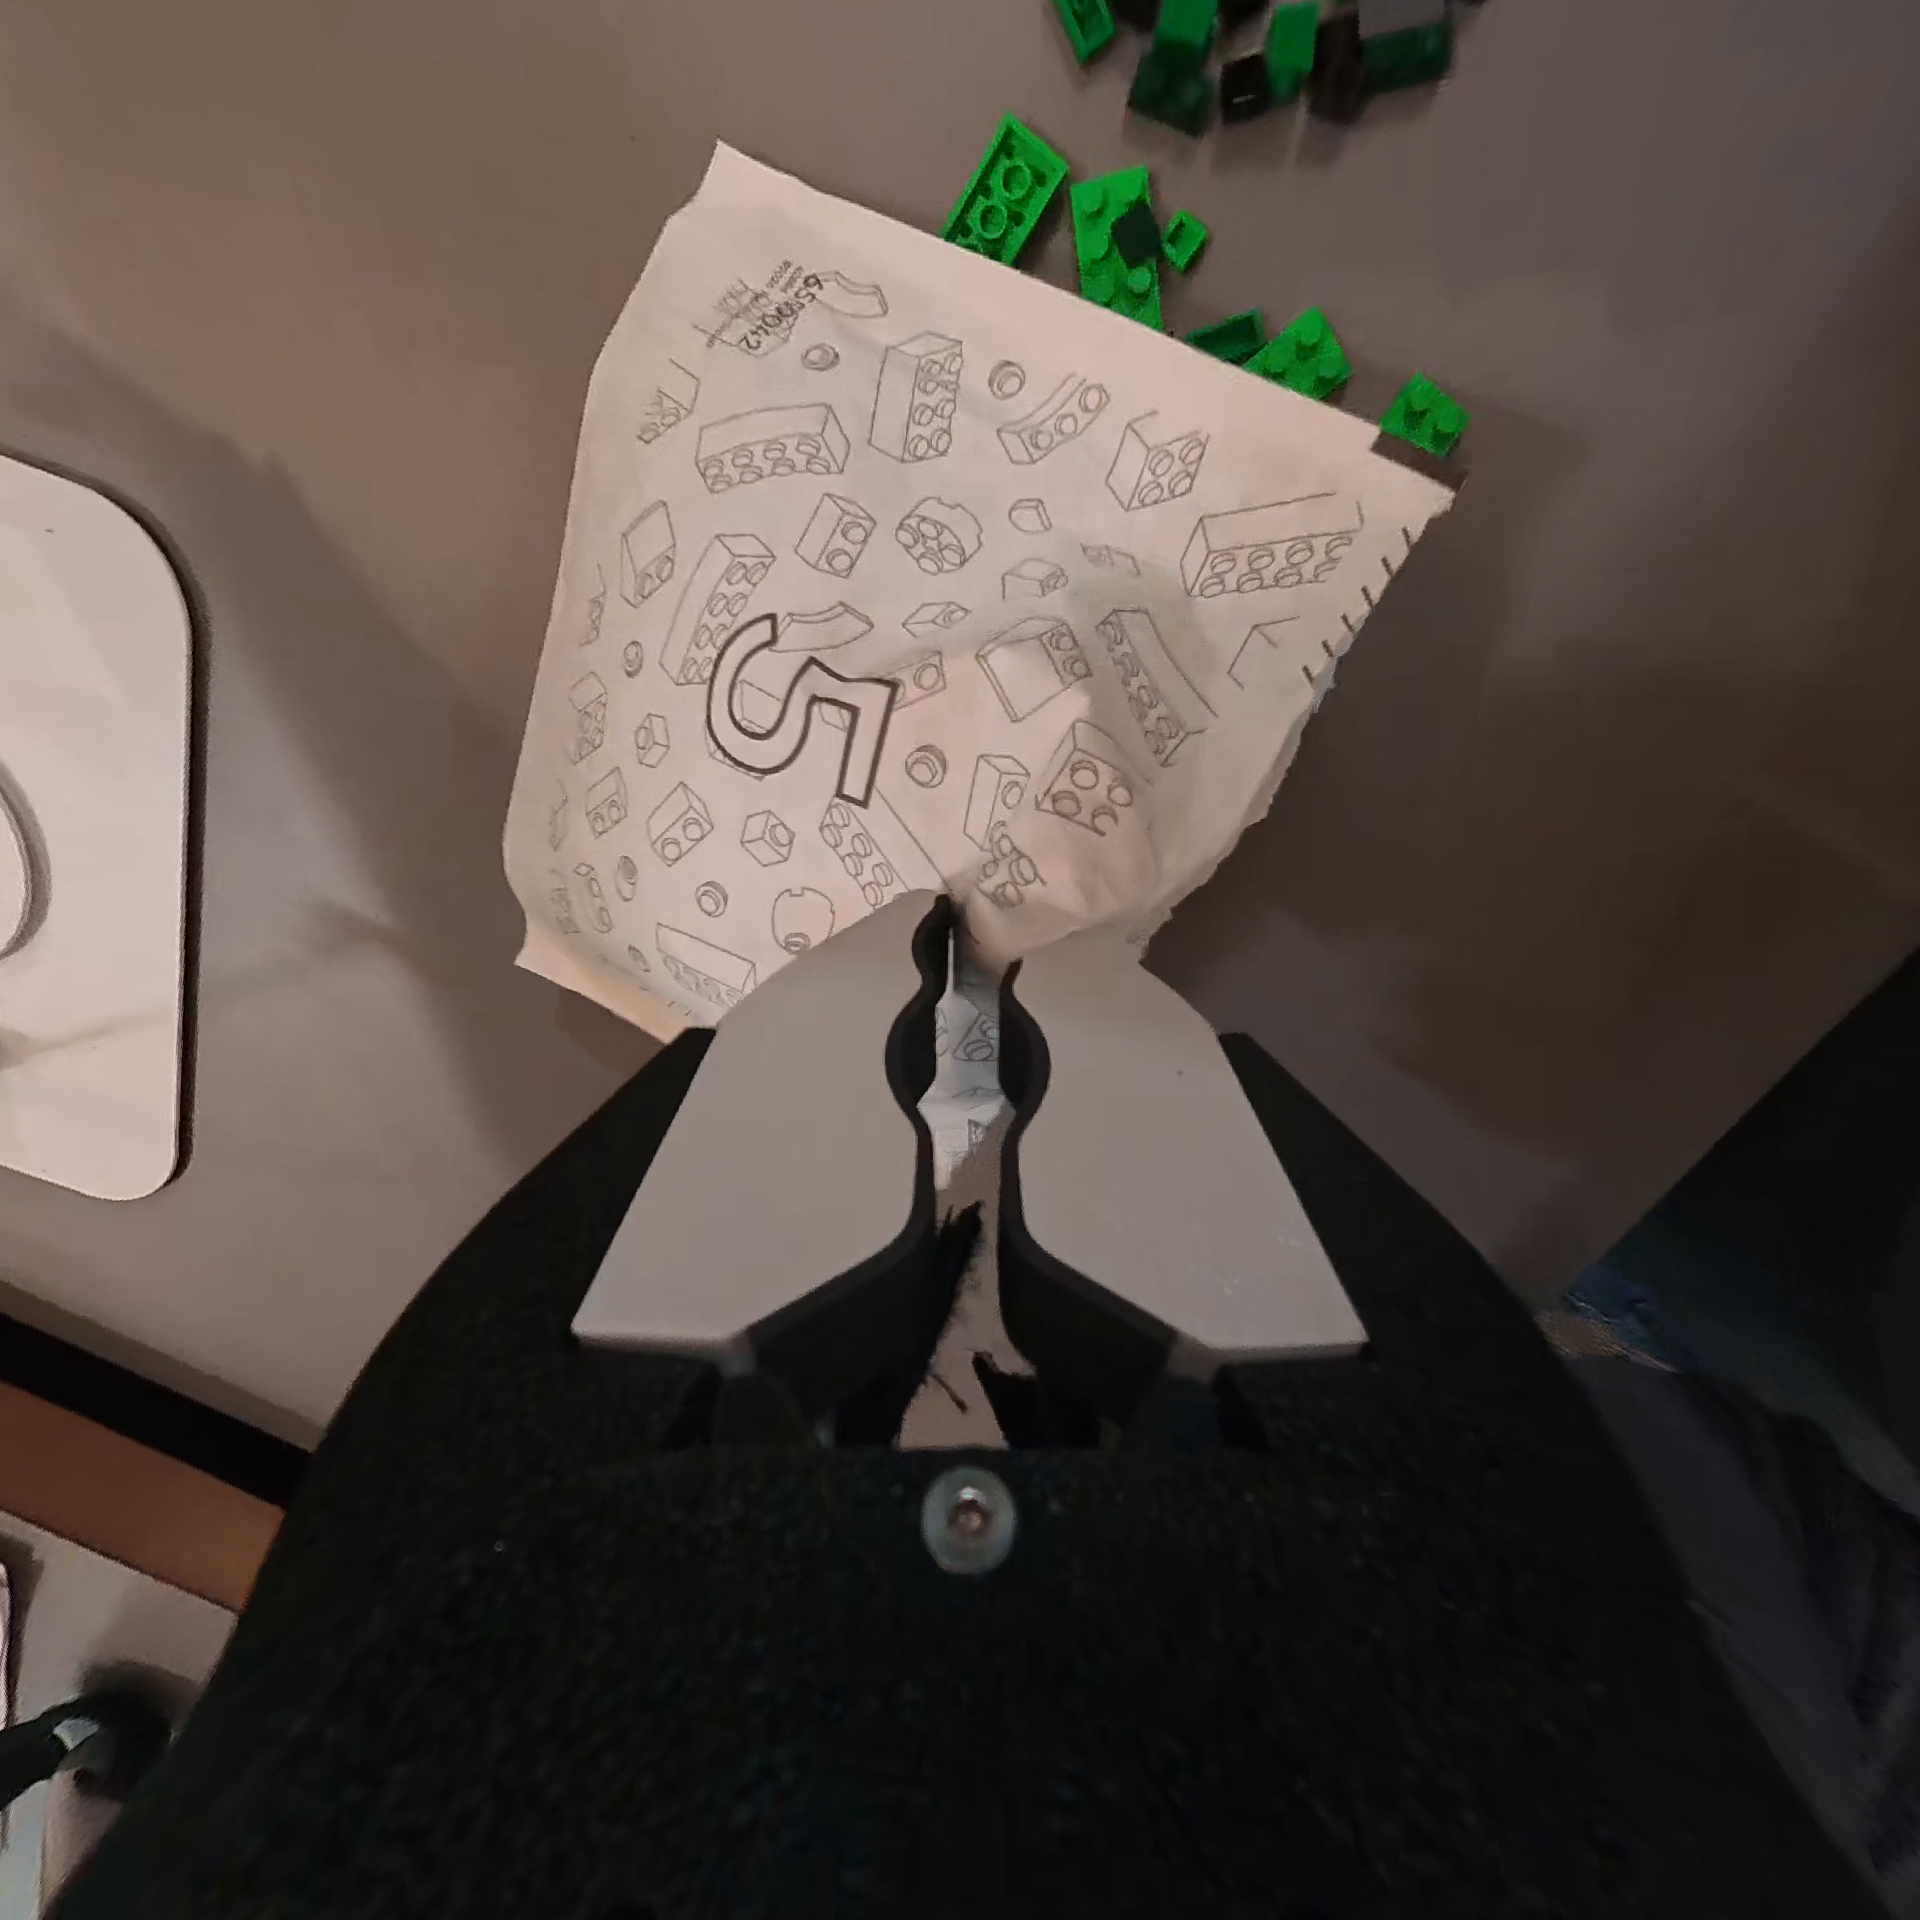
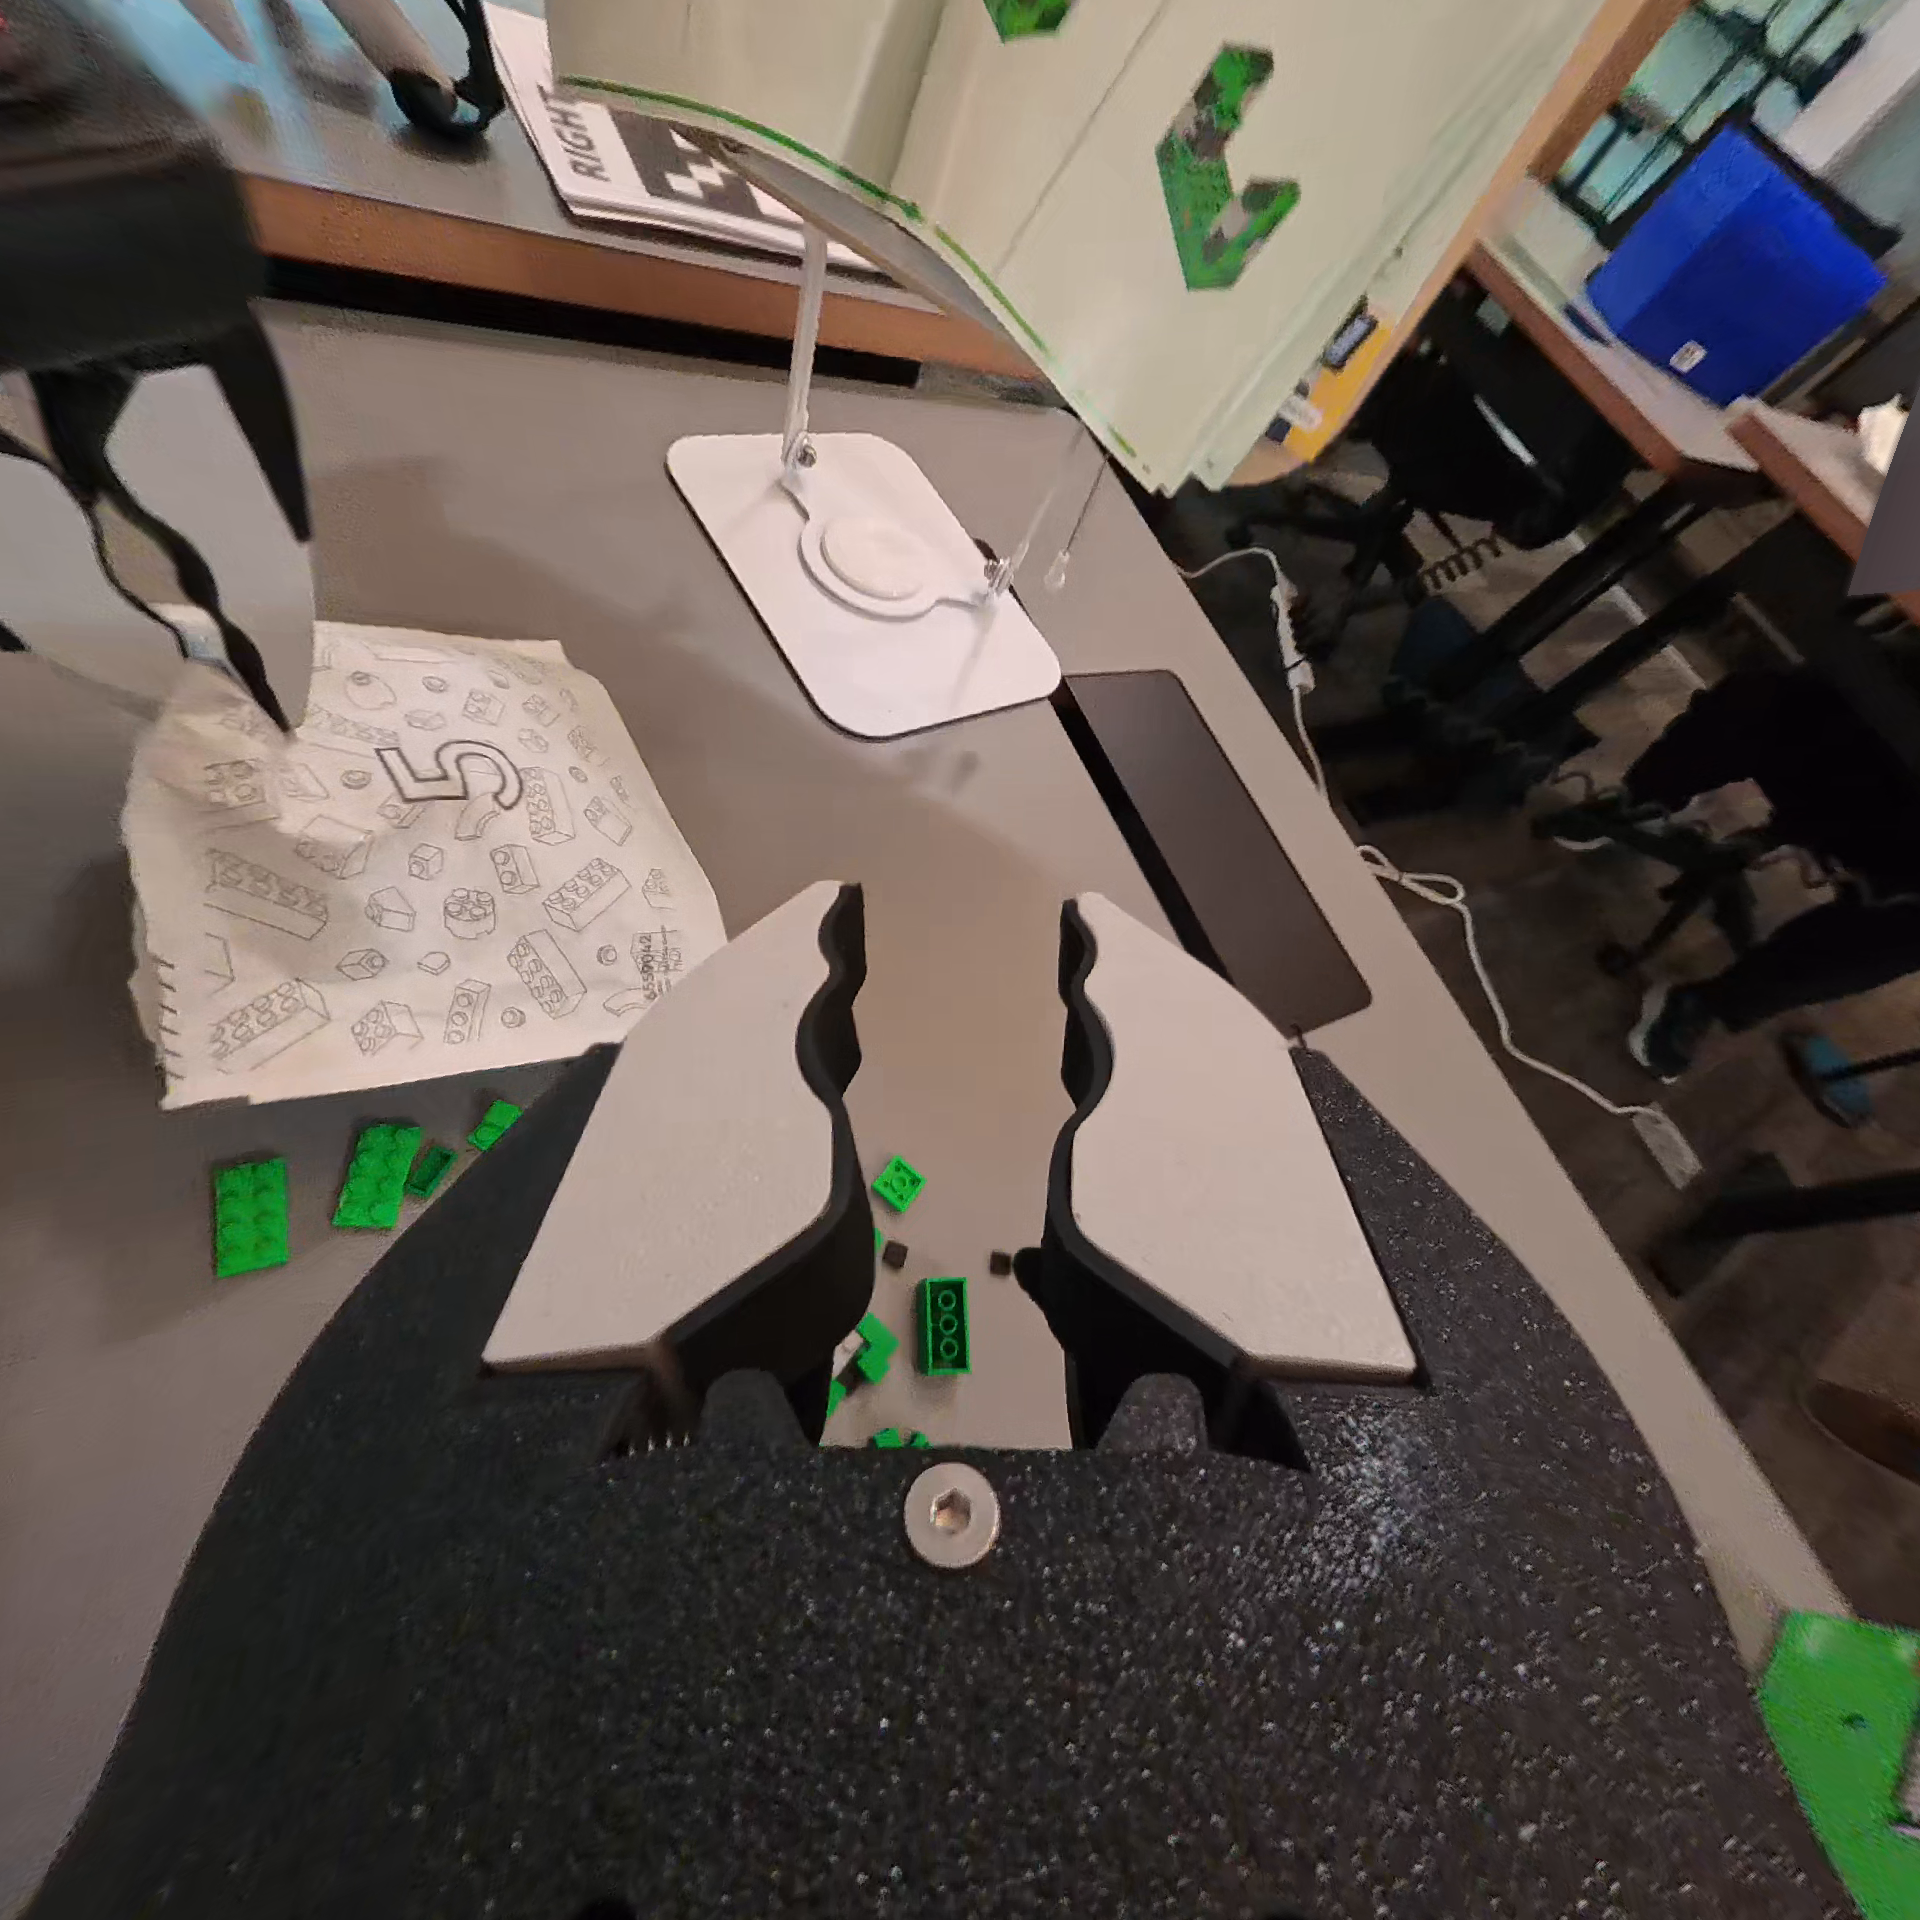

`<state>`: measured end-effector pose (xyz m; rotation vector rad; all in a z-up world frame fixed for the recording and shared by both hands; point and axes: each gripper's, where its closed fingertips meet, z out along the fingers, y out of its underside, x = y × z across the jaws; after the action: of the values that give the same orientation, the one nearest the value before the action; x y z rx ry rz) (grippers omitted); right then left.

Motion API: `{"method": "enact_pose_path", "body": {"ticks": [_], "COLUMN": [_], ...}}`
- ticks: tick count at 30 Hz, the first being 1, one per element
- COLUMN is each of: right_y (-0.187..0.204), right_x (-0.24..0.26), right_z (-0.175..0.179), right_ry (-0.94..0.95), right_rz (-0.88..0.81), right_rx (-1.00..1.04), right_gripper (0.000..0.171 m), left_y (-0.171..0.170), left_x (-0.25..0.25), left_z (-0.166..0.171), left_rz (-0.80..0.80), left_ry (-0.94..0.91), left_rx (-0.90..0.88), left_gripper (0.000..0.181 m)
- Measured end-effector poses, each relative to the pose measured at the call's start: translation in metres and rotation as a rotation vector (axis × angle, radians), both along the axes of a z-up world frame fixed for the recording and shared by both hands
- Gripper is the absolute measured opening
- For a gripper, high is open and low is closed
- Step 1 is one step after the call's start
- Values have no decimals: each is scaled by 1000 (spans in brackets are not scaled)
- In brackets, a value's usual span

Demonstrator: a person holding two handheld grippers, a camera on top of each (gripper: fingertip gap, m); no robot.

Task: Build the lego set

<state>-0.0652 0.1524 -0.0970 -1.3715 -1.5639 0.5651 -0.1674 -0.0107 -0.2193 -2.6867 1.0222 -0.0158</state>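
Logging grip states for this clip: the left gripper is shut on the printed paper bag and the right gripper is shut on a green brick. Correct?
Not quite. The right gripper is open and holds nothing, as the right wrist view shows; green bricks lie on the table beneath it. The left gripper is indeed shut on the printed paper bag.

crumpled paper bag, glossy plastic bricks

The left wrist view is taken from just behind the left hand-held gripper, looking steeply down along its fingers at the grey worktop, close to the printed paper bag. The right wrist view is taken from behind the right hand-held gripper, angled lower and farther across the worktop toward the white stand base. The paper bag, green bricks and stand base are shared by both views.
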Motion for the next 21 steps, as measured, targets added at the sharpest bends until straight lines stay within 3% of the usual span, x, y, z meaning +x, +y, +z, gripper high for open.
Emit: {"method": "enact_pose_path", "body": {"ticks": [3, 7, 10, 12, 15, 18, 21], "right_y": [7, 14, 20, 24, 29, 31, 31], "right_x": [5, 17, 30, 43, 59, 69, 71], "right_z": [-6, -9, -5, -1, 8, 13, 12], "right_ry": [14, 36, 81, 118, 185, 228, 229], "right_rz": [3, -1, -20, -41, -72, -81, -82], "right_rx": [-61, -104, -122, -134, -160, -175, -180], "right_gripper": [36, 36, 36, 36, 36, 36, 36], "left_y": [-7, -27, -48, -52, -19, 50, 111], "left_x": [6, 19, 29, 37, 28, -15, -55], "left_z": [-6, -15, -17, -3, 45, 114, 148], "left_rz": [27, 47, -45, -76, -64, 21, 88], "left_ry": [-16, -60, -69, -160, -212, 1, 276], "left_rx": [50, 47, 90, 175, 463, 904, 1101], "left_gripper": [21, 65, 97, 98, 97, 79, 69]}}
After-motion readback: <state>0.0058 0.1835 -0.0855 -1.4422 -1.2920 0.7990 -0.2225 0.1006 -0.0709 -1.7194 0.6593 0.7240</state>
